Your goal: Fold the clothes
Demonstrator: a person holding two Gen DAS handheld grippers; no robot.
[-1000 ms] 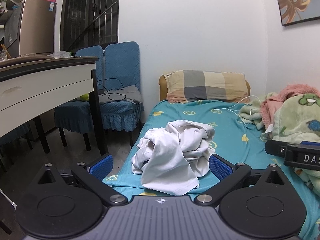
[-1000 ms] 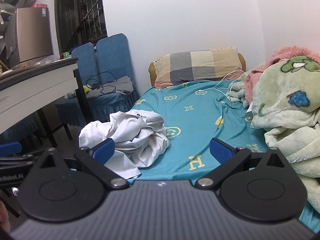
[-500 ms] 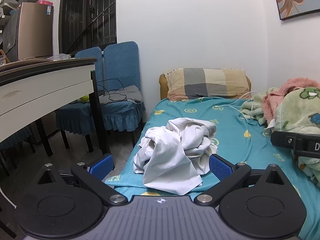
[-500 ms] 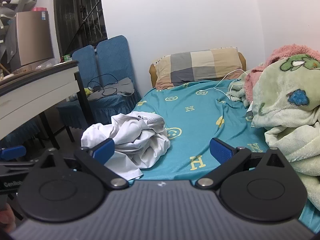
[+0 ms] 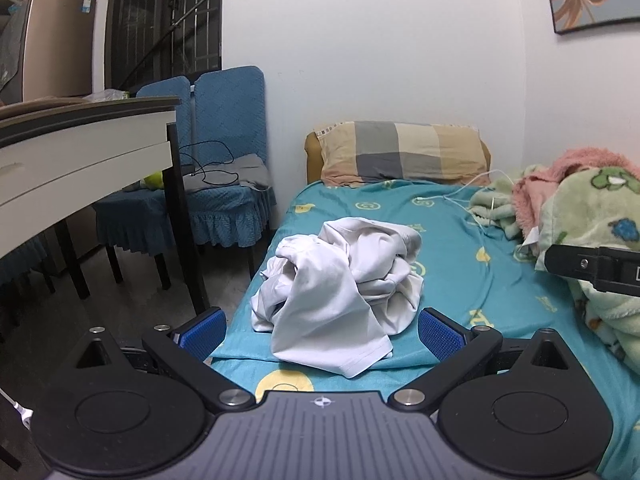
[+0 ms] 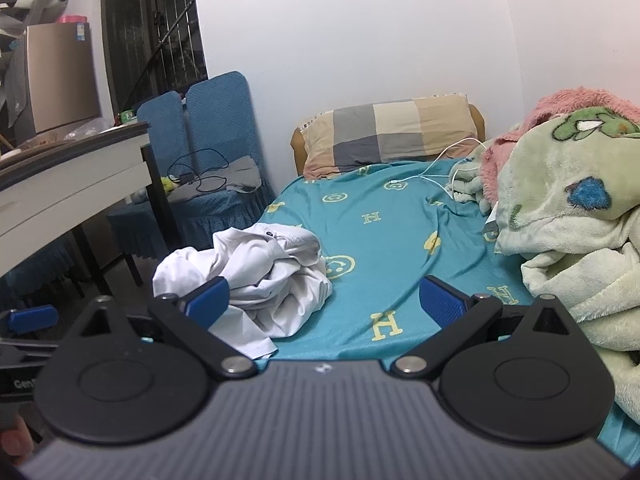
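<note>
A crumpled white shirt [image 5: 340, 284] lay in a heap near the foot of the bed [image 5: 452, 248], on the teal sheet w/ yellow prints, by the edge next to the 2 blue chairs [image 5: 224, 160]. Left gripper [image 5: 322, 330] hovered just short of it, fingers spread wide & holding nothing. Right gripper [image 6: 326, 298] was likewise released & empty, w/ the shirt at its left finger and a green blanket [image 6: 580, 216] to its right.

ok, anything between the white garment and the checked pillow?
Nothing. Both wrist views show only bare teal bedsheet from the crumpled white garment to the checked pillow. The white cable lies off toward the blankets.
</note>
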